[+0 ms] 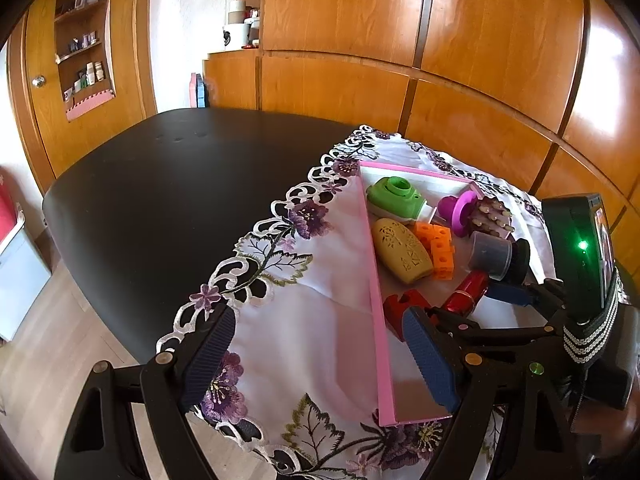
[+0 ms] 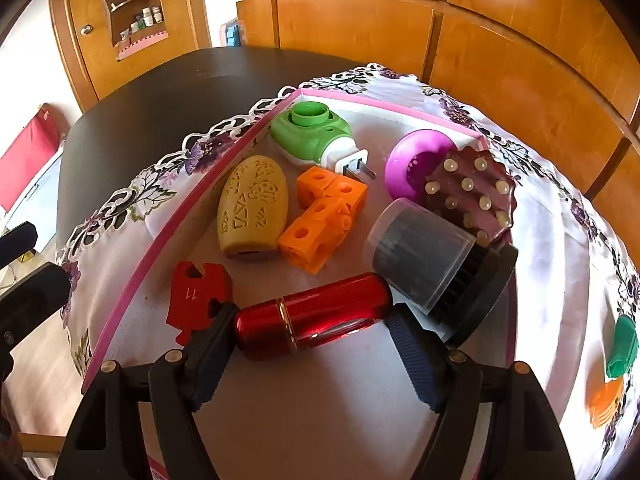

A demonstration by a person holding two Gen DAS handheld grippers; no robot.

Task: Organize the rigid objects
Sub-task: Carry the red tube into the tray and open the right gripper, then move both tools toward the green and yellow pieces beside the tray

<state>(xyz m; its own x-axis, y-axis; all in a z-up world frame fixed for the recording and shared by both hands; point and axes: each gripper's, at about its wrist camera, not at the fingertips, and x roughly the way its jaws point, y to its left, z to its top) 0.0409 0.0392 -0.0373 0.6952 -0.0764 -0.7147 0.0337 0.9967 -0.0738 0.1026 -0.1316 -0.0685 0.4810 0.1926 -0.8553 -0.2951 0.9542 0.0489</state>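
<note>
A pink-rimmed tray (image 2: 168,236) on the embroidered cloth holds a green plug-in device (image 2: 312,132), a yellow carved oval (image 2: 252,208), orange linked cubes (image 2: 324,216), a purple ring brush (image 2: 452,176), a dark capped brush (image 2: 436,268), a red flat piece (image 2: 196,296) and a shiny red cylinder (image 2: 316,316). My right gripper (image 2: 308,340) is inside the tray, its jaws wide apart on either side of the red cylinder, which lies crosswise between them. My left gripper (image 1: 316,360) is open and empty over the cloth, straddling the tray's left rim (image 1: 374,300).
The white floral cloth (image 1: 280,320) covers the right part of a black table (image 1: 160,200). Wooden cabinets stand behind. A green and an orange object (image 2: 616,368) lie on the cloth to the right of the tray. The table's left edge drops to the floor.
</note>
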